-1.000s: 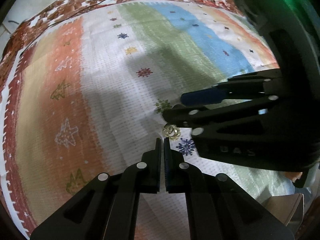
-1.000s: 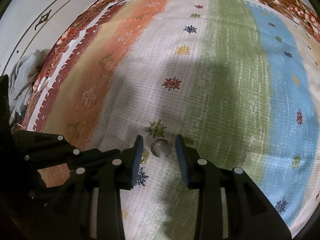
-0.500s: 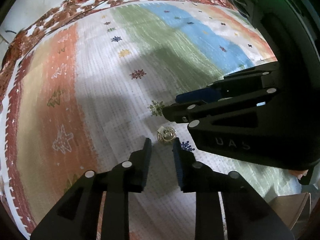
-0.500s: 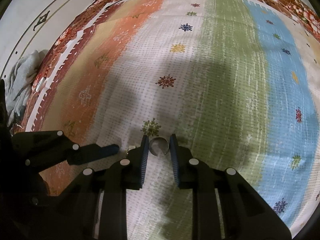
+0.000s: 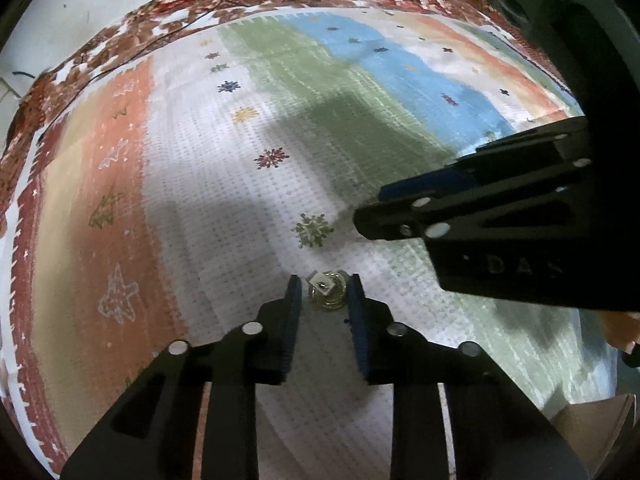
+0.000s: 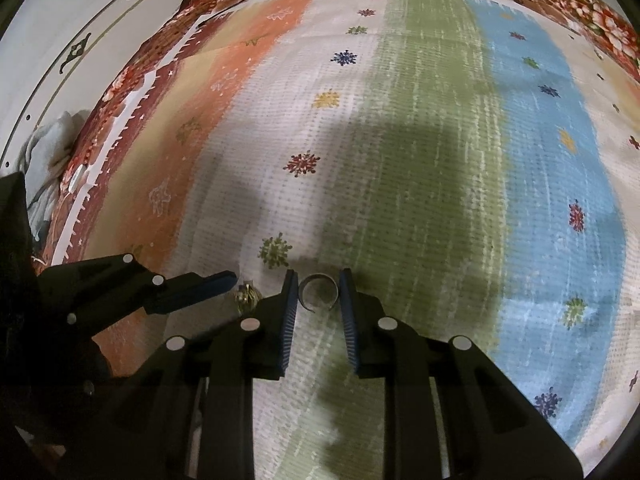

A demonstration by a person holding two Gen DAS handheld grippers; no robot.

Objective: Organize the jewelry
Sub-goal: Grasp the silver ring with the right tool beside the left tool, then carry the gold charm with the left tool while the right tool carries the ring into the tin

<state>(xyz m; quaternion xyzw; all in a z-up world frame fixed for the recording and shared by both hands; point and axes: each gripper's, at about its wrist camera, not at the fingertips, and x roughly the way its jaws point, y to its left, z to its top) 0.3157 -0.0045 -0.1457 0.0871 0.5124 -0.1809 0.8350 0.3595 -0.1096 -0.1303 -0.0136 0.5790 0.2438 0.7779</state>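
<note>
A gold ring with a pale square top [image 5: 327, 291] lies on the striped cloth [image 5: 192, 184]. My left gripper [image 5: 323, 294] is open, its fingertips on either side of the ring, not touching it. A plain open silver band [image 6: 318, 291] lies on the cloth in the right wrist view. My right gripper [image 6: 318, 290] has closed its fingers against both sides of the band. The gold ring [image 6: 246, 298] also shows in the right wrist view, beside the left gripper's blue pads [image 6: 208, 280]. The right gripper [image 5: 384, 208] shows in the left wrist view at the right.
The cloth has orange, white, green and blue stripes with small star prints, over a red floral spread [image 6: 132, 76]. A cardboard box corner [image 5: 592, 432] shows at the lower right of the left wrist view. A crumpled pale cloth [image 6: 48, 148] lies at the far left.
My left gripper has opened and moved forward around the gold ring. My right gripper has narrowed from wide open until its fingers meet the silver band.
</note>
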